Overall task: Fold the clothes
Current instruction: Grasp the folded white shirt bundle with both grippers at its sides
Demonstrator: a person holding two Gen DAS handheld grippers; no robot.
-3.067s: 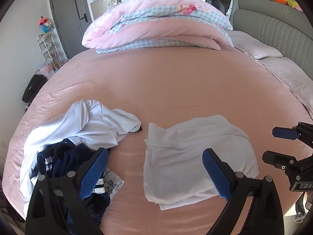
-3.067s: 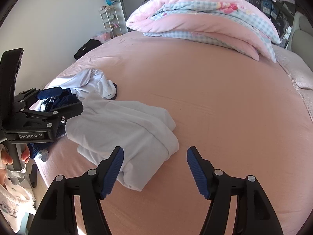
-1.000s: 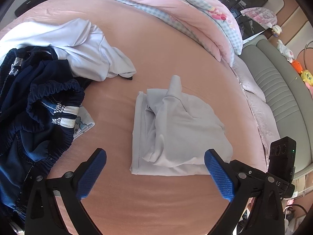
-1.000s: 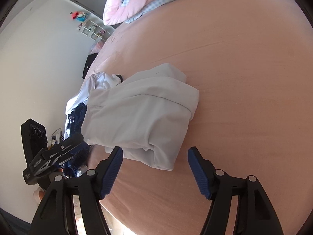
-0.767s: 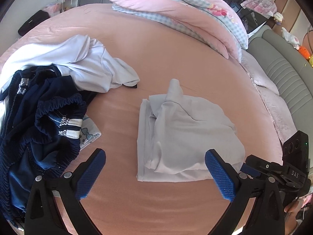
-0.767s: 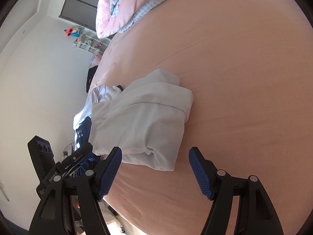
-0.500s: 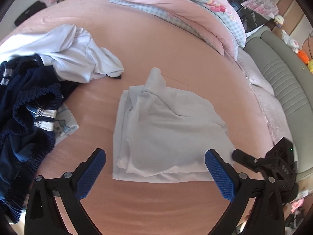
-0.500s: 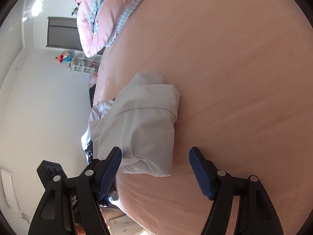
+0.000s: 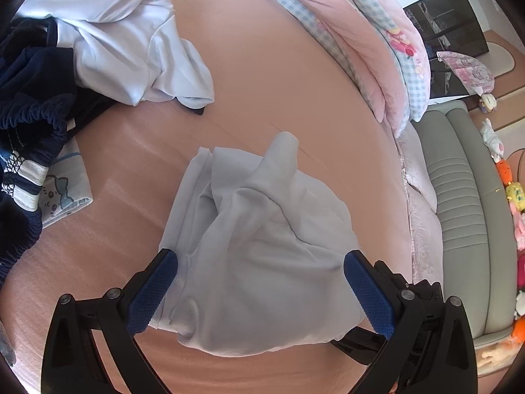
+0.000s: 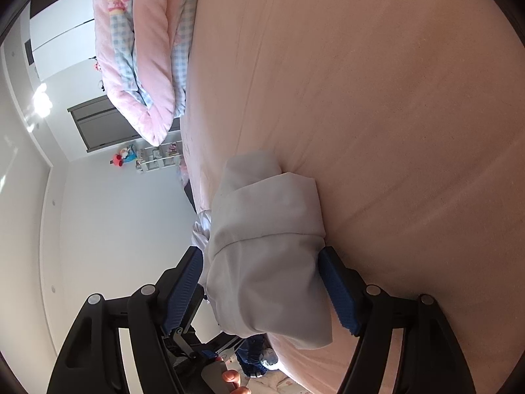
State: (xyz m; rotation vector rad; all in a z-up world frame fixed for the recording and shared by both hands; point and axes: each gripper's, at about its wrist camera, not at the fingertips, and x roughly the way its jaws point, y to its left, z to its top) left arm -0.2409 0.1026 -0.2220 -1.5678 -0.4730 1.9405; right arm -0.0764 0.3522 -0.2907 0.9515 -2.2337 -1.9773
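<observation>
- Left wrist view: pale grey garment (image 9: 262,256), half-folded on the pink bed (image 9: 295,82), lies between spread jaws of the left gripper (image 9: 259,292); soft, limp, light. Pads not pressing.
- Right wrist view: right gripper (image 10: 262,289) straddles the garment's thick folded end, jaws opening; best taken there, through all layers.

The folded garment (image 9: 262,256) is a pale grey-white, plain, with no print. It lies on a bed sheet (image 9: 295,75) of even salmon pink. The duvet (image 9: 370,42) is soft pink with a pale blue and white gingham side and a red and pink cartoon print. The crumpled shirt (image 9: 131,39) is white with a faint bluish cast. The shorts (image 9: 29,105) are navy with a white stripe at the waistband, and under them a cloth (image 9: 62,193) is white with a light blue cartoon drawing. The headboard (image 9: 466,216) is grey-green. Both the left gripper (image 9: 259,292) and the right gripper (image 10: 262,289) are black with textured blue pads (image 9: 154,289)
</observation>
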